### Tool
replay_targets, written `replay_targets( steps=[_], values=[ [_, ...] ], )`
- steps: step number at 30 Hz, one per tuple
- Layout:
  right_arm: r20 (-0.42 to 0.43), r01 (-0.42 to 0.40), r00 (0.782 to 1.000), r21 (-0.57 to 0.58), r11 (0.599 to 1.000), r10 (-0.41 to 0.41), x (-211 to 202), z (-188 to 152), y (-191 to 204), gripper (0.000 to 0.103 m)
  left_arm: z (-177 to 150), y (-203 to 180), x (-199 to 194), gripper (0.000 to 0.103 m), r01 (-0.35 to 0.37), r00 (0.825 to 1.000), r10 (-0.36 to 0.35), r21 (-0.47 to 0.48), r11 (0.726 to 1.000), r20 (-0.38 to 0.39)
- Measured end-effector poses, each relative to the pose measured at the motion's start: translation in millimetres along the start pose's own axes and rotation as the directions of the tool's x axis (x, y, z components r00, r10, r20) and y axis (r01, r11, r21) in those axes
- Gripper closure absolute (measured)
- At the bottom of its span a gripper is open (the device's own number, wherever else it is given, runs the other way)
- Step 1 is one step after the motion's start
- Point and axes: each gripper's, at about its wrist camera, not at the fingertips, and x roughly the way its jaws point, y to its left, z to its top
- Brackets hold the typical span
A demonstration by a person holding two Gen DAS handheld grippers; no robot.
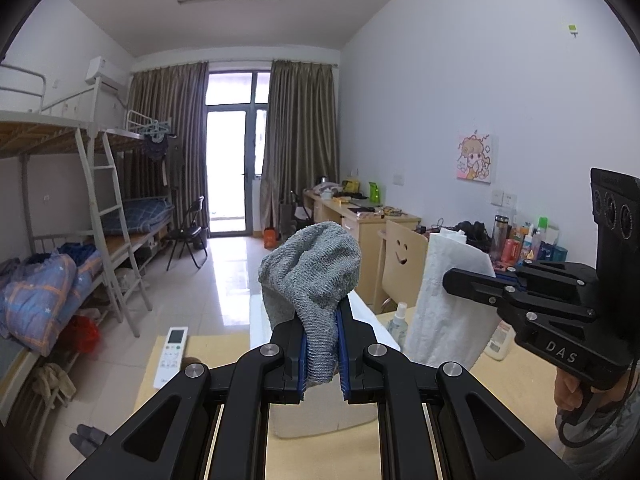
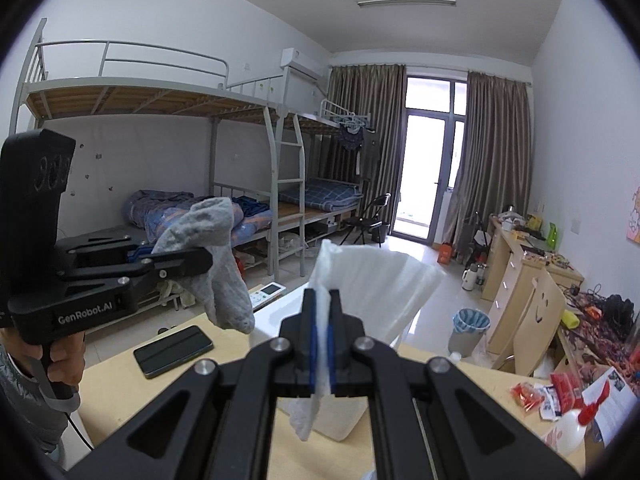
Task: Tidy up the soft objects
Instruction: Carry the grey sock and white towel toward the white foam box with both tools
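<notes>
My left gripper (image 1: 323, 322) is shut on a grey knitted cloth (image 1: 312, 268), which bunches above its blue pads and hangs a little below them. From the right wrist view the same gripper (image 2: 202, 260) and grey cloth (image 2: 218, 284) show at the left, held by a hand. My right gripper (image 2: 322, 300) is shut on a white cloth (image 2: 372, 284) that fans out upward. The left wrist view shows it (image 1: 450, 280) at the right with the white cloth (image 1: 448, 304) hanging down. Both cloths are held in the air over a white box (image 1: 320, 412) on the wooden table (image 1: 208, 344).
On the table lie a white remote (image 1: 171, 356), a dark phone (image 2: 173, 350), a spray bottle (image 1: 398, 320) and red packets with papers (image 2: 560, 392). A wooden chair with a smiley face (image 1: 402, 264) stands beyond the table. Bunk beds line the left wall.
</notes>
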Motion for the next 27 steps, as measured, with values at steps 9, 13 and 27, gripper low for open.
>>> replay_targets(
  steps=[9, 13, 27],
  values=[
    [-0.003, 0.003, 1.000, 0.003, 1.000, -0.003, 19.4, 6.1, -11.3, 0.097, 8.8, -0.1, 27.3, 0.091, 0.010, 1.000, -0.010, 0.009, 1.000, -0.007],
    [-0.014, 0.002, 1.000, 0.010, 1.000, -0.002, 30.2, 7.5, -15.7, 0.097, 9.9, 0.4, 39.1, 0.091, 0.010, 1.000, -0.010, 0.003, 1.000, -0.018],
    [-0.034, 0.053, 0.998, 0.034, 0.998, -0.052, 35.3, 10.1, -31.0, 0.097, 11.8, 2.1, 93.7, 0.092, 0.056, 0.993, -0.057, -0.016, 0.998, -0.100]
  ],
)
